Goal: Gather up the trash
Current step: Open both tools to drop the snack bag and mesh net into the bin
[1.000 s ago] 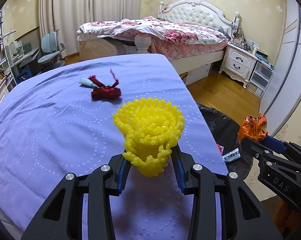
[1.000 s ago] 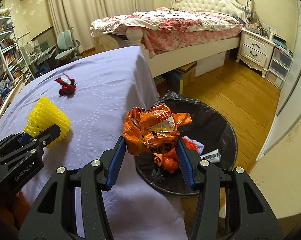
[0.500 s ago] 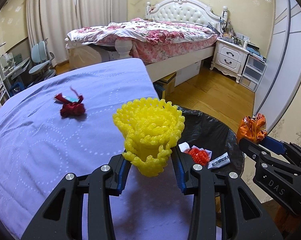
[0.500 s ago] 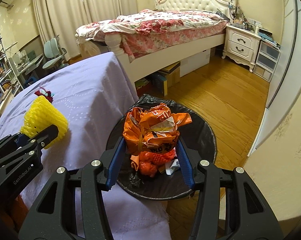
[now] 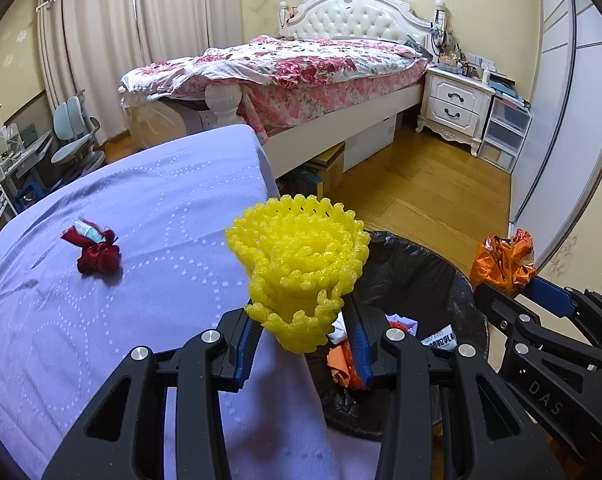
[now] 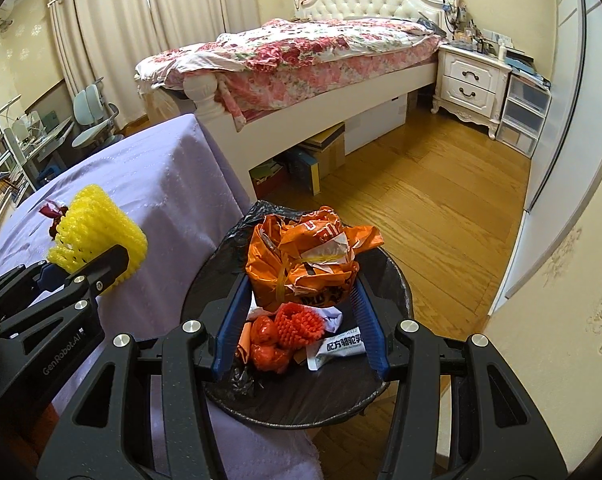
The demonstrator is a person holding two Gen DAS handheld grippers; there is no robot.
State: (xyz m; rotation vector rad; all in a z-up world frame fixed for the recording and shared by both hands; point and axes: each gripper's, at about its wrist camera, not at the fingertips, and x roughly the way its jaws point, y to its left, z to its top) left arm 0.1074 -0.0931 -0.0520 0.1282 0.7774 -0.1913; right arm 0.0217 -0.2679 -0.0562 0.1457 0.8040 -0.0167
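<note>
My left gripper [image 5: 301,328] is shut on a yellow foam fruit net [image 5: 301,264] and holds it at the table's right edge, beside the black-lined trash bin [image 5: 421,276]. My right gripper [image 6: 301,292] is shut on a crumpled orange wrapper [image 6: 305,256] and holds it right above the bin [image 6: 393,280]. The bin holds an orange foam net [image 6: 297,324], orange scraps and a white packet [image 6: 341,348]. A dark red wrapper [image 5: 97,252] lies on the purple tablecloth [image 5: 161,200], far left. The net also shows in the right wrist view [image 6: 97,240], the orange wrapper in the left wrist view [image 5: 505,260].
The bin stands on the wood floor [image 6: 441,200] against the table's right side. A bed [image 5: 301,64] and a white nightstand [image 5: 457,104] are behind. A desk and chair [image 5: 73,136] stand at the far left.
Both grippers moved right. The yellow net went from over the table to its right edge by the bin. The orange wrapper came over the bin's middle.
</note>
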